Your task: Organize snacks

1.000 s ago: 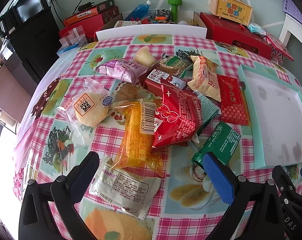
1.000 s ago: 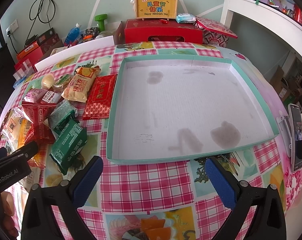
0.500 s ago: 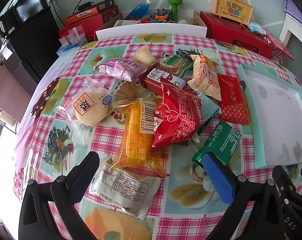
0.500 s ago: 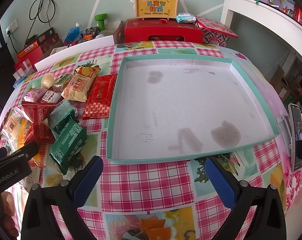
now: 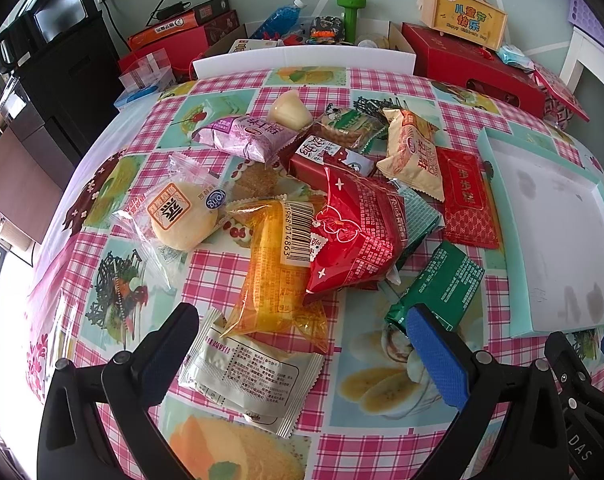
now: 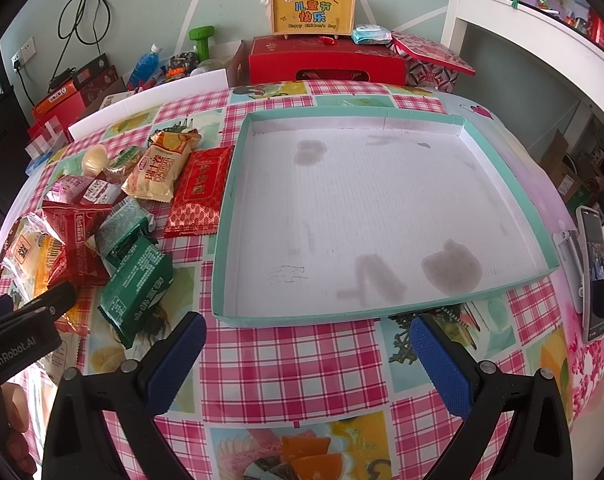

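Observation:
A pile of snack packs lies on the checked table. In the left wrist view I see an orange pack [image 5: 278, 268], a red pack [image 5: 353, 236], a green pack [image 5: 441, 284], a white pack [image 5: 254, 368] and a clear-wrapped round cake [image 5: 178, 216]. My left gripper [image 5: 298, 344] is open and empty, above the white pack. A shallow teal-rimmed tray [image 6: 222, 280] with nothing in it sits to the right of the pile. My right gripper [image 6: 307, 354] is open and empty, just in front of the tray's near rim. The green pack [image 6: 136, 284] lies to its left.
Red gift boxes [image 6: 325, 60] and a yellow box with a handle [image 6: 313, 8] stand behind the table. A phone on a stand [image 6: 593, 276] sits at the table's right edge. More boxes and a blue bottle [image 5: 280, 20] lie beyond the far edge.

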### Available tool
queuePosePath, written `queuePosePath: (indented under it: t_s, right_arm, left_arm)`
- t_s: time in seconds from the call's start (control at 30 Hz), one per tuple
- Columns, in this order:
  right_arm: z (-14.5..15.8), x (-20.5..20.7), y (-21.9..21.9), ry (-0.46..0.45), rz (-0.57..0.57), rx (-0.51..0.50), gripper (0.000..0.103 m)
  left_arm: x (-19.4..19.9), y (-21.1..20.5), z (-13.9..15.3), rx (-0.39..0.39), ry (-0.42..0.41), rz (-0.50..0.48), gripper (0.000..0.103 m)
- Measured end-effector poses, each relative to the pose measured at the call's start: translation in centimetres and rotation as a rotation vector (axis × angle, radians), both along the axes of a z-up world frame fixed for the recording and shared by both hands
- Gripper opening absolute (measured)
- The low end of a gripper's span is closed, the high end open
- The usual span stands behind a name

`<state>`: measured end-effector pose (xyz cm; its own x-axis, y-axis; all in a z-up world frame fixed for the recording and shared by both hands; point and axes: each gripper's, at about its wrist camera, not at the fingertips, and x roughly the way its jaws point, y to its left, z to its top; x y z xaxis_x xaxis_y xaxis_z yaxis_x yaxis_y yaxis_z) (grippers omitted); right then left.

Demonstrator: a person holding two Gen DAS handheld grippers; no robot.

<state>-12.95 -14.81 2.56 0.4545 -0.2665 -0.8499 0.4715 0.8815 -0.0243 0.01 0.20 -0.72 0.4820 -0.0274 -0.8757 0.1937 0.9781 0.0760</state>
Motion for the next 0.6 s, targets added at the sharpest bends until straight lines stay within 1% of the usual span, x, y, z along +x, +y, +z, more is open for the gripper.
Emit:
queuePosePath:
  t_s: [0.6]
  right_arm:
    - [-0.02, 0.02, 0.14, 0.0, 0.004, -0.001, 0.103]
  left_arm:
    - [-0.03, 0.35, 0.15, -0.009, 0.0, -0.001, 0.103]
